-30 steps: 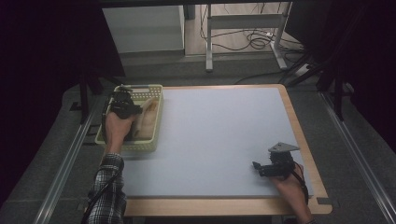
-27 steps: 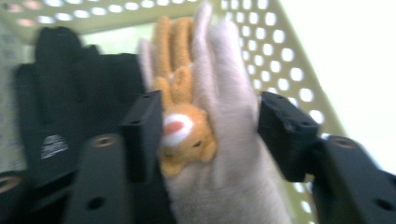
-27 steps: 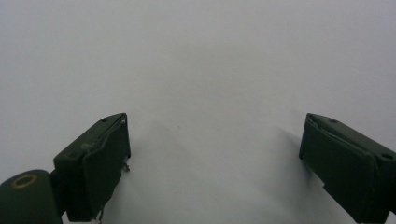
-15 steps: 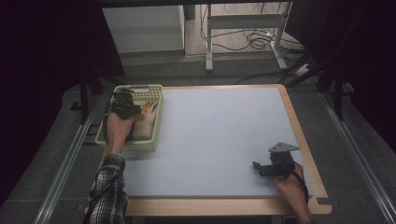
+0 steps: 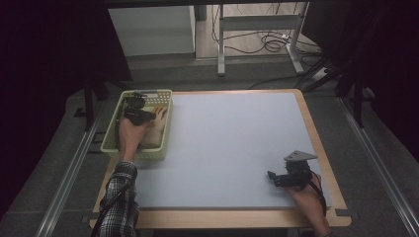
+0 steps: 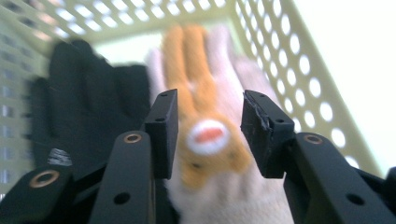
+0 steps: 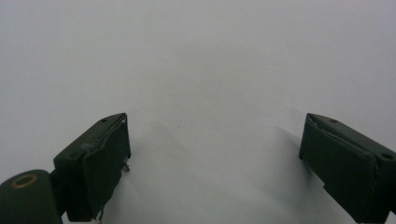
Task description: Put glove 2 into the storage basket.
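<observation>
Left gripper (image 6: 209,135) is down in the yellow-green basket (image 5: 164,101) at the table's far left, jaws just closing on an orange-and-cream glove (image 6: 208,93) beside a black glove (image 6: 88,107). Right gripper (image 5: 281,178) rests near right, jaws wide, empty.

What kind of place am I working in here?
Probably a lab recording station, not a home: a bare worktable edged in wood, loose cables on the floor behind, metal rails alongside, dark surroundings.
</observation>
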`<state>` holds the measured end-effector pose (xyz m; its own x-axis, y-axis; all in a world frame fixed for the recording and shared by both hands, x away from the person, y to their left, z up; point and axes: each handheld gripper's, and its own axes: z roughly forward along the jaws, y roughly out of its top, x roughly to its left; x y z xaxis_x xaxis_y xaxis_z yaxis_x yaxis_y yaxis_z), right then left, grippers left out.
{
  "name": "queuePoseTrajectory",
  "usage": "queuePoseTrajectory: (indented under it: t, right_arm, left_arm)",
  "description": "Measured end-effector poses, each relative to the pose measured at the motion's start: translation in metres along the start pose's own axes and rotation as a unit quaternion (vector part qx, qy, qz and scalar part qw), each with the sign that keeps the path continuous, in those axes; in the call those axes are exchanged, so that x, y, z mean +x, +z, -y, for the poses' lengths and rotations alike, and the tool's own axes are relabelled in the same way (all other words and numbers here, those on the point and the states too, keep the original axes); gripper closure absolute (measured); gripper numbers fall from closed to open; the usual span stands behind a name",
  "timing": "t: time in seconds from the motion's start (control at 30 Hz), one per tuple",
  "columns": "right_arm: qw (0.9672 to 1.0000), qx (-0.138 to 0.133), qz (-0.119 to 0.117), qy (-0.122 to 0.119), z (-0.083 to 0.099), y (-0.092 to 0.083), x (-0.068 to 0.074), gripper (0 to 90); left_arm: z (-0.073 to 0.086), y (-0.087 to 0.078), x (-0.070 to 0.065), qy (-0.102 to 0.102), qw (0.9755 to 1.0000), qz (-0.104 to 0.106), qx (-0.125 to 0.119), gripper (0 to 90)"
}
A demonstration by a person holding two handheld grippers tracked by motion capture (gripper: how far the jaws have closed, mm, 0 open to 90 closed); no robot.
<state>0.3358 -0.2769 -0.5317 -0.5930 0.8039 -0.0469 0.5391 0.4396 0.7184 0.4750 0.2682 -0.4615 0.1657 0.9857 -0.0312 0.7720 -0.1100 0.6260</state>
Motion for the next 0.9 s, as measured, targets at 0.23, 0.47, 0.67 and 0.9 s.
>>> queuePoseTrajectory:
  t: [0.23,0.47,0.67,0.9]
  right_arm:
    - [1.0,0.0,0.0,0.0,0.0,0.0,0.0,8.3]
    - [1.0,0.0,0.0,0.0,0.0,0.0,0.0,8.4]
    - [1.0,0.0,0.0,0.0,0.0,0.0,0.0,8.3]
    - [1.0,0.0,0.0,0.0,0.0,0.0,0.0,8.4]
  left_arm:
    - [0.008,0.011,0.009,-0.001,0.9976,-0.026,0.064,66.0]
    - [0.013,0.027,0.002,-0.004,0.9966,0.026,0.078,70.7]
    - [0.011,0.022,0.004,-0.005,0.9971,0.024,0.072,64.8]
    - [0.011,0.009,0.012,-0.004,0.9987,0.027,0.042,44.9]
